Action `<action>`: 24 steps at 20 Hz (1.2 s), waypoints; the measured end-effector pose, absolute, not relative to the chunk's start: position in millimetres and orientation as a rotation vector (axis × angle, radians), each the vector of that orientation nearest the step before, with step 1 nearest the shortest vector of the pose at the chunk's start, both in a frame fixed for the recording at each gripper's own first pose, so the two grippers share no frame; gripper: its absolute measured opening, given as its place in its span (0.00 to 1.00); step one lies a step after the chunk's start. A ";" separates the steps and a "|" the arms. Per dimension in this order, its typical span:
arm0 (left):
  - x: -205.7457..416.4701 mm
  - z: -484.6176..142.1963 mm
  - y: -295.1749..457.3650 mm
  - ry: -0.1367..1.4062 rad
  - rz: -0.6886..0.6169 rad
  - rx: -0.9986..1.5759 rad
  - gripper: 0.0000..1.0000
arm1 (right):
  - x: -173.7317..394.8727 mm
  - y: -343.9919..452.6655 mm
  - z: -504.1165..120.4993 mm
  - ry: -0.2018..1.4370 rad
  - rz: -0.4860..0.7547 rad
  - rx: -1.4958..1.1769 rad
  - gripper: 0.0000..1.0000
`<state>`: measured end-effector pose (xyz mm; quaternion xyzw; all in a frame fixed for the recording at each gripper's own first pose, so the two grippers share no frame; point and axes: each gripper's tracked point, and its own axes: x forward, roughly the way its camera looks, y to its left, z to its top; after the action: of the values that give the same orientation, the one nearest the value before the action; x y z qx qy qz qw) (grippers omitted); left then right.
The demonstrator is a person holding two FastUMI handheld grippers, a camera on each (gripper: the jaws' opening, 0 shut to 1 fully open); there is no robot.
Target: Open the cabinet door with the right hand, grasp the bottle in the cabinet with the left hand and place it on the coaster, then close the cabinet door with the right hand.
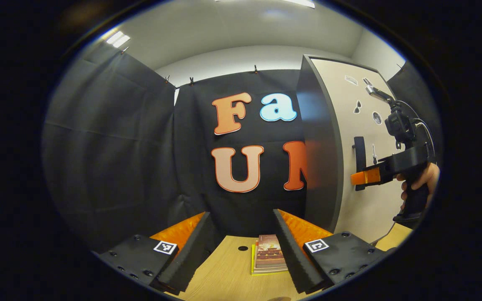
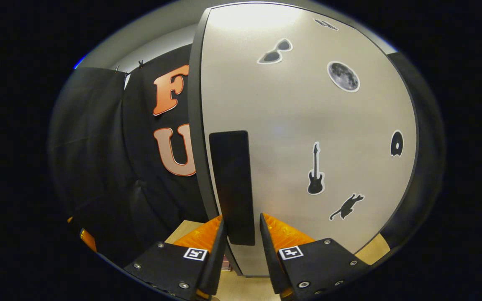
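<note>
- Right gripper point(image 2: 241, 232): in the right gripper view its fingers stand either side of the dark handle point(image 2: 232, 184) on the cabinet door point(image 2: 308, 125), at 6 o'clock of that view. Whether both fingers press the handle I cannot tell; a narrow gap may remain.
- Risk: if the grip is loose, the fingers may slide off the flat handle once pulled, and the door would stay shut.
- Left gripper point(image 1: 241, 251): fingers apart, holding nothing, over the wooden table point(image 1: 228, 271), with a small book point(image 1: 269, 259) lying between them.
- In the left gripper view, the door sits at 3 o'clock, with the right gripper at the handle.
- Bottle: presumably behind the door; position unconfirmed. Coaster: not identified.
- Risk: the door appears to swing toward the left gripper's side; a gripper parked there could be struck.
</note>
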<state>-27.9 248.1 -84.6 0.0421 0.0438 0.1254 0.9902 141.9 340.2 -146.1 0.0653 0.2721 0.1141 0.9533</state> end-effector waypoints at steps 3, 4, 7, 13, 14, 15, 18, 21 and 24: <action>-21.0 -95.9 247.2 0.120 0.224 0.084 0.95 | 141.6 340.3 -151.4 0.577 0.214 0.136 0.37; -17.6 -97.8 246.2 0.127 0.217 0.085 0.95 | 141.6 340.0 -150.3 0.564 0.216 0.118 0.34; -10.1 -103.9 240.1 0.147 0.202 0.078 0.95 | 135.6 340.0 -148.6 0.577 0.236 0.127 0.25; -5.6 -85.0 211.6 0.098 0.187 0.078 0.95 | 108.9 337.1 -133.3 0.562 0.315 0.123 0.21; -6.8 -82.6 202.0 0.092 0.177 0.075 0.95 | 97.1 332.6 -129.3 0.552 0.325 0.124 0.21; -9.1 -80.7 193.7 0.089 0.166 0.077 0.95 | 91.1 330.6 -125.6 0.548 0.334 0.131 0.21; -3.3 -67.1 171.9 0.079 0.142 0.097 0.95 | 82.2 327.0 -119.9 0.545 0.359 0.131 0.21; -2.9 -51.6 148.1 0.049 0.115 0.085 0.95 | 72.3 319.3 -114.7 0.533 0.390 0.110 0.21; -4.9 -39.6 122.9 0.028 0.090 0.075 0.95 | 61.0 313.0 -109.2 0.530 0.423 0.136 0.22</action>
<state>-4.9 122.9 -39.6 0.0377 0.0141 0.0451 0.9982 61.0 313.0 -109.2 0.0667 0.2596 0.2072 0.9409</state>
